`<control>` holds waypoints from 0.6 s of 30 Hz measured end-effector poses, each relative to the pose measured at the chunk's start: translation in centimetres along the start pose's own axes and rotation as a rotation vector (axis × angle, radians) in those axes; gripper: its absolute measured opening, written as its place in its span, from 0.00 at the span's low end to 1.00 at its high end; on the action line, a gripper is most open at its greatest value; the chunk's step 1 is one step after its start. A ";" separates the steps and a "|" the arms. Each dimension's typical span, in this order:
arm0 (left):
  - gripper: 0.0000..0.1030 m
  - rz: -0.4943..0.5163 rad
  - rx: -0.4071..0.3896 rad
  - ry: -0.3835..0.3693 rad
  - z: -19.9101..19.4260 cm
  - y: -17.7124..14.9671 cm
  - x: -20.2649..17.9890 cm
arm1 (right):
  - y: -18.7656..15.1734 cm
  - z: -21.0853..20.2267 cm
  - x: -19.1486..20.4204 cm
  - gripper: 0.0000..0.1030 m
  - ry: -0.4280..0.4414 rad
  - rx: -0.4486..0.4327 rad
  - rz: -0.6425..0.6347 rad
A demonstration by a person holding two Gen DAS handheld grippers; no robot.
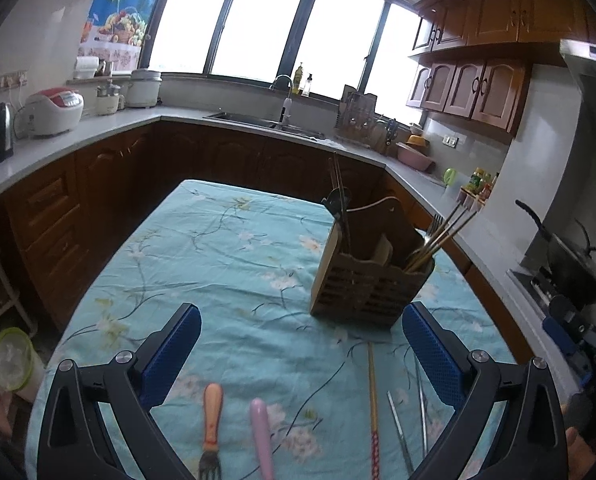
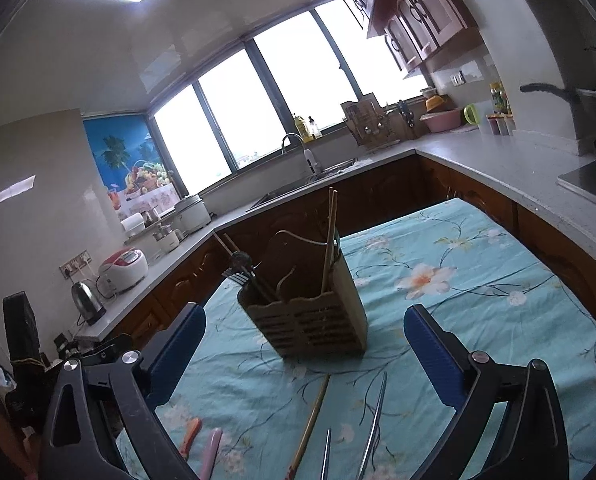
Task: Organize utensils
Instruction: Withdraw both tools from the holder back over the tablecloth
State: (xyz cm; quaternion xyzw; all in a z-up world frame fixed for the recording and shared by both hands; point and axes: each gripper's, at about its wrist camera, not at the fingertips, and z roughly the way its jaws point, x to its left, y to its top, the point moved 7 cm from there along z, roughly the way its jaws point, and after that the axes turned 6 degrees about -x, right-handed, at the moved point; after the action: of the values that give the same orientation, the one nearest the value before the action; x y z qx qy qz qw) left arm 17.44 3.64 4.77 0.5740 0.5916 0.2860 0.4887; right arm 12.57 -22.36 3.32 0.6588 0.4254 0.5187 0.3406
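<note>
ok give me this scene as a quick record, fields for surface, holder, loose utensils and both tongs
surface: table with a teal floral cloth
holder: wooden utensil caddy, upright on the cloth, already holding chopsticks and metal utensils
loose utensils: orange-handled fork, pink-handled utensil, wooden chopstick, two metal chopsticks, all flat in front of the caddy
left tongs: open, empty
right tongs: open, empty

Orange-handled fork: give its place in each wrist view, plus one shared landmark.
Left wrist: orange-handled fork lies bottom centre-left on the cloth, beside the pink handle.
Right wrist: its orange handle shows bottom left, near the left finger.
Shared landmark: the wooden utensil holder.
</note>
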 end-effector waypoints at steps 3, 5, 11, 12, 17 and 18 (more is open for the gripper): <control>0.99 0.036 -0.015 0.012 -1.7 -0.4 -0.3 | -0.4 -1.4 0.6 0.98 -0.002 -0.012 -0.030; 0.99 0.057 -0.025 0.019 -2.8 -0.8 -0.5 | -0.6 -2.2 0.9 0.98 -0.011 -0.020 -0.060; 0.99 0.116 -0.044 0.024 -5.6 -2.2 -1.2 | -1.6 -4.5 1.8 0.99 -0.042 -0.036 -0.143; 0.99 0.129 -0.052 0.029 -6.1 -2.3 -1.3 | -1.7 -4.9 1.9 0.99 -0.046 -0.040 -0.156; 0.99 0.187 -0.083 0.050 -8.2 -3.0 -1.8 | -2.2 -6.4 3.5 0.99 -0.071 -0.053 -0.260; 0.99 0.194 -0.091 0.052 -8.6 -3.0 -1.8 | -2.0 -6.7 3.9 1.00 -0.073 -0.061 -0.276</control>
State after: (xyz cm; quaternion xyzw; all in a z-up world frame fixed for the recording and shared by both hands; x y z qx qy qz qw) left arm 8.20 3.26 5.59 0.5979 0.5321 0.3736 0.4687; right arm 6.03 -17.94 4.60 0.6017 0.4832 0.4552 0.4440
